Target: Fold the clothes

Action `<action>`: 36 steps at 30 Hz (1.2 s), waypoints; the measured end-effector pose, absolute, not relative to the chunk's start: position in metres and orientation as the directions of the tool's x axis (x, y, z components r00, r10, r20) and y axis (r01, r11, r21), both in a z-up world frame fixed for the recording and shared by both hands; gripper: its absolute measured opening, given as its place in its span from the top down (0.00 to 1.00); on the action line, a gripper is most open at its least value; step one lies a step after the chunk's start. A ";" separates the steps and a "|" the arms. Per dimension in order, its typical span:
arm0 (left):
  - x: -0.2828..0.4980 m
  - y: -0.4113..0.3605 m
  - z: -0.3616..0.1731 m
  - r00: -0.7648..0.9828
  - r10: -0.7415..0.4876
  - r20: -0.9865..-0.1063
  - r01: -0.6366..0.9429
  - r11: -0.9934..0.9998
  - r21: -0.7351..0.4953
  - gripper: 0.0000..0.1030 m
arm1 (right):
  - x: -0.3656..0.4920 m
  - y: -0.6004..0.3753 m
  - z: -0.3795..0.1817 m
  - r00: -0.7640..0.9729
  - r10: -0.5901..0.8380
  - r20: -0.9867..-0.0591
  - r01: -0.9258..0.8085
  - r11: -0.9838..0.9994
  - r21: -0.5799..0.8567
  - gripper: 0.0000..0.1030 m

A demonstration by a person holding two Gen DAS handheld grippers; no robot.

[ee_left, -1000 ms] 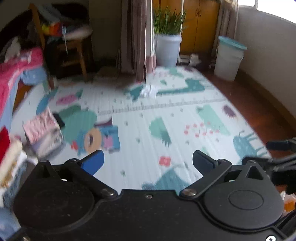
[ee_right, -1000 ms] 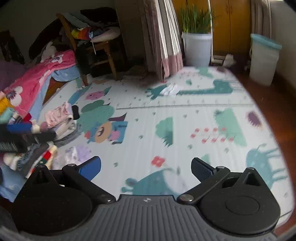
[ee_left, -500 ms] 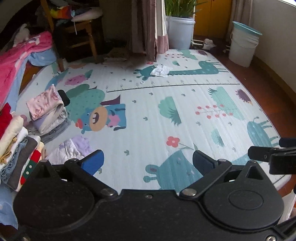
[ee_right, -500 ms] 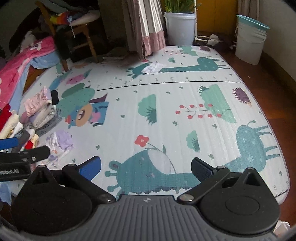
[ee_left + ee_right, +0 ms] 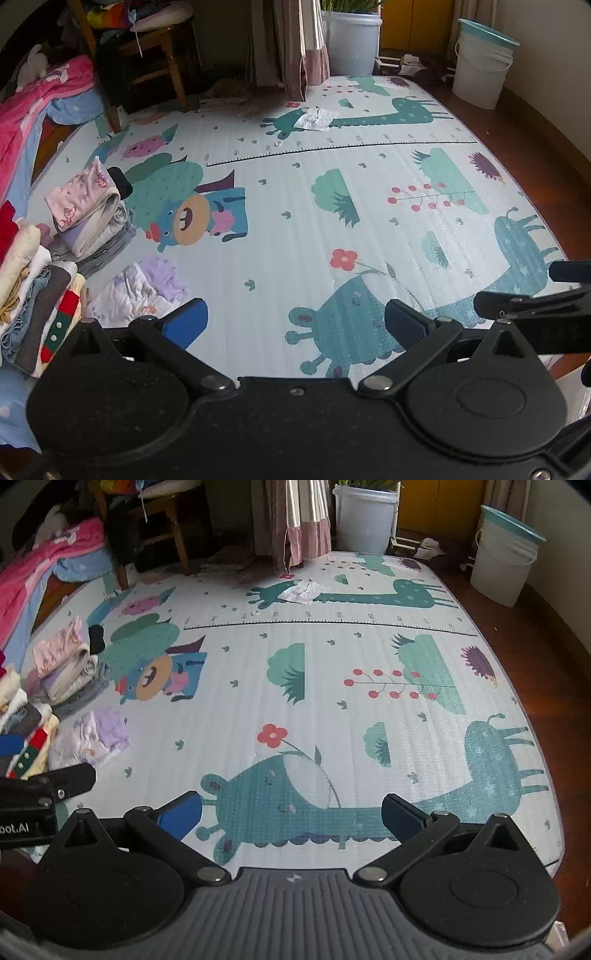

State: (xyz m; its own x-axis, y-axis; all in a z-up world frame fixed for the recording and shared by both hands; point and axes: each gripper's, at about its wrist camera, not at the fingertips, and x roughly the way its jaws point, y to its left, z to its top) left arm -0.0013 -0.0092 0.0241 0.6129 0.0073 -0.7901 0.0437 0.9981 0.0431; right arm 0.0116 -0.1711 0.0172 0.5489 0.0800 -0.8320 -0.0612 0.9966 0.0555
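Folded clothes lie at the left edge of the cartoon play mat (image 5: 332, 229): a pink-topped stack (image 5: 86, 206), a taller stack (image 5: 33, 280) nearer me, and a crumpled lilac-white garment (image 5: 147, 288). The same pink-topped stack (image 5: 62, 664) and lilac garment (image 5: 96, 738) show in the right wrist view. My left gripper (image 5: 295, 321) is open and empty above the mat's near edge. My right gripper (image 5: 291, 816) is open and empty beside it, to the right. Each gripper shows at the edge of the other's view.
A crumpled white paper (image 5: 314, 118) lies at the mat's far side. A wooden chair (image 5: 147, 55) piled with things, a curtain (image 5: 295, 44), a white planter (image 5: 351, 40) and a white bucket (image 5: 480, 66) stand behind. A pink blanket (image 5: 33, 99) lies far left. Wooden floor borders the mat's right.
Both grippers have tilted down and pulled back toward the mat's near edge, so the clothes stacks at the left show more fully. Both stay open and empty.
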 end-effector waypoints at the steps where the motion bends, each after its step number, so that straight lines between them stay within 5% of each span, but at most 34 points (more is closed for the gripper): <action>1: -0.001 -0.007 0.024 0.609 0.001 -0.793 0.036 0.999 0.028 0.00 | 0.011 -0.170 0.016 0.547 0.080 -0.833 -0.065 0.996 0.053 0.00; 7: 0.002 0.000 0.023 0.594 -0.031 -0.804 -0.017 0.999 -0.051 0.00 | 0.013 -0.168 0.011 0.541 0.079 -0.838 -0.067 0.996 0.051 0.00; 36: 0.001 -0.003 0.015 0.582 -0.027 -0.813 0.003 0.999 -0.032 0.00 | 0.021 -0.170 0.005 0.521 0.102 -0.848 -0.092 0.994 0.063 0.00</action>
State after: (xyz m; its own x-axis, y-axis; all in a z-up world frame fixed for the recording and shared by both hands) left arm 0.0014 -0.0033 0.0155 0.5821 -0.0273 -0.8127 0.0025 0.9995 -0.0318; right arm 0.0214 -0.1696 0.0051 0.5206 0.1018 -0.8477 -0.0924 0.9937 0.0626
